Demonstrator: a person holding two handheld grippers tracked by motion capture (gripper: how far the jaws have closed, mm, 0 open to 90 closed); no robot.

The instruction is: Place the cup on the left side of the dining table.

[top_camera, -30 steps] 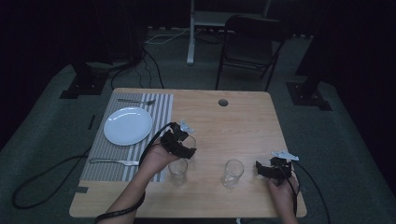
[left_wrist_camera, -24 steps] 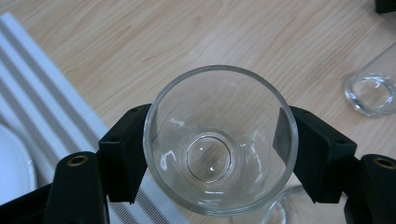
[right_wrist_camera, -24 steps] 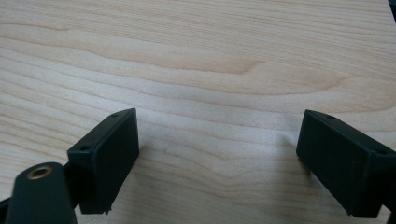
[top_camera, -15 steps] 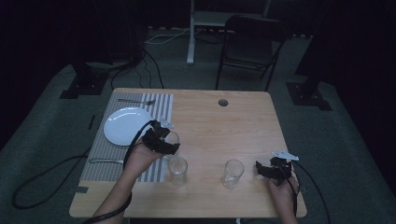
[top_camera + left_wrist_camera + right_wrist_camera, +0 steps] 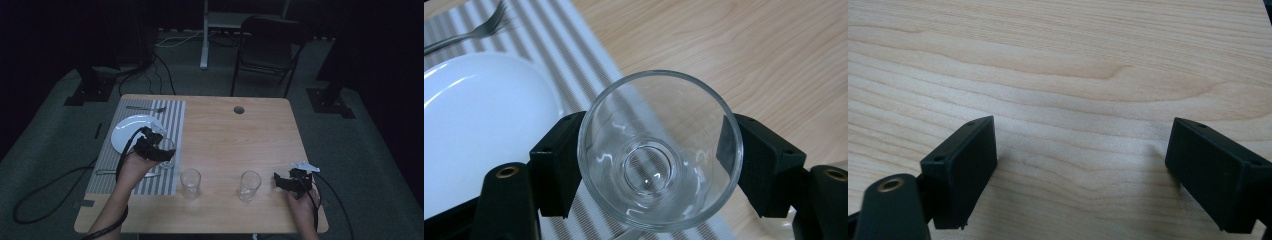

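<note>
My left gripper (image 5: 161, 151) is shut on a clear drinking glass (image 5: 169, 150) and holds it over the right part of the striped placemat (image 5: 175, 120), beside the white plate (image 5: 131, 131). In the left gripper view the glass (image 5: 646, 172) sits upright between the jaws of my left gripper (image 5: 651, 150), a black pad on each side of its wall. My right gripper (image 5: 280, 181) rests near the table's front right, just right of another glass (image 5: 249, 185). Seen from its own camera, my right gripper (image 5: 1083, 170) is open over bare wood with nothing between its fingers.
A third glass (image 5: 190, 183) stands just right of the placemat's front edge. A fork (image 5: 146, 108) lies at the placemat's far end, another utensil (image 5: 112, 172) at its near end. A round hole (image 5: 239, 109) marks the wooden table (image 5: 235, 145) at the back. A chair (image 5: 265, 50) stands beyond.
My left gripper has carried the glass leftward, from the bare wood near the standing glass to above the placemat beside the plate. The right gripper has stayed put.
</note>
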